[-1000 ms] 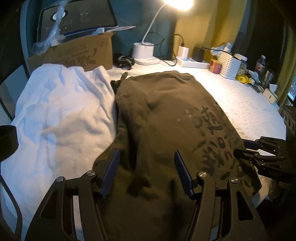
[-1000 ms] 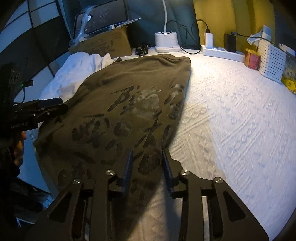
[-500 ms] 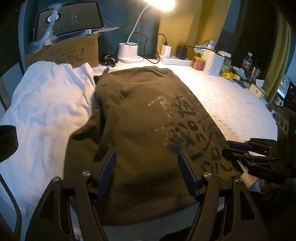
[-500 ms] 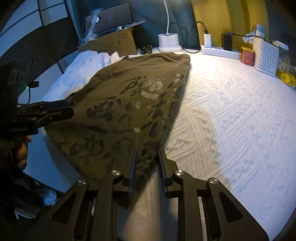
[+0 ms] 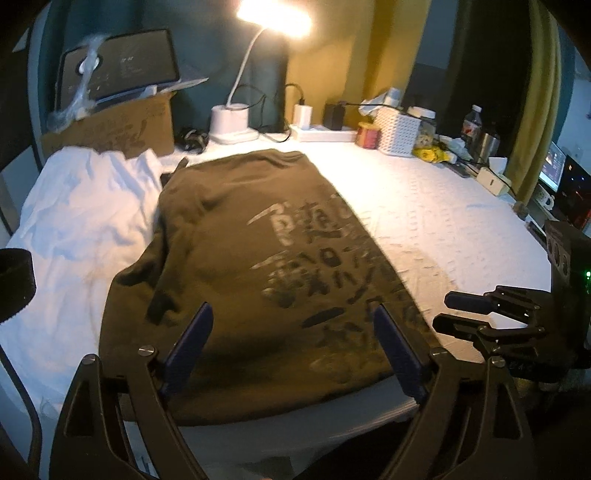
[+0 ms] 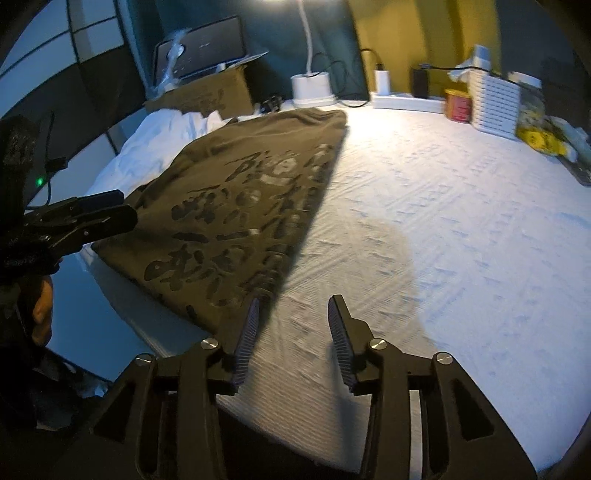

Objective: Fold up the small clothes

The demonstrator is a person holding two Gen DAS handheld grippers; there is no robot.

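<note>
Both grippers backed off olive shirt (image 5: pixel 258 258), jaws just opening, empty; white cloth (image 5: pixel 81 221) alongside, lamp base (image 5: pixel 231 123) behind.

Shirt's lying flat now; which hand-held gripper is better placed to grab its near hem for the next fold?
Left, probably. The left hand-held gripper hangs open directly over the olive shirt near its hem; the right hand-held gripper sits mostly over bare white tablecloth beside the shirt's corner.

Lighting as I see it: dim room, desk lamp (image 5: pixel 273 16) glaring at rear; soft motion blur, fisheye-curved dark corners.
</note>
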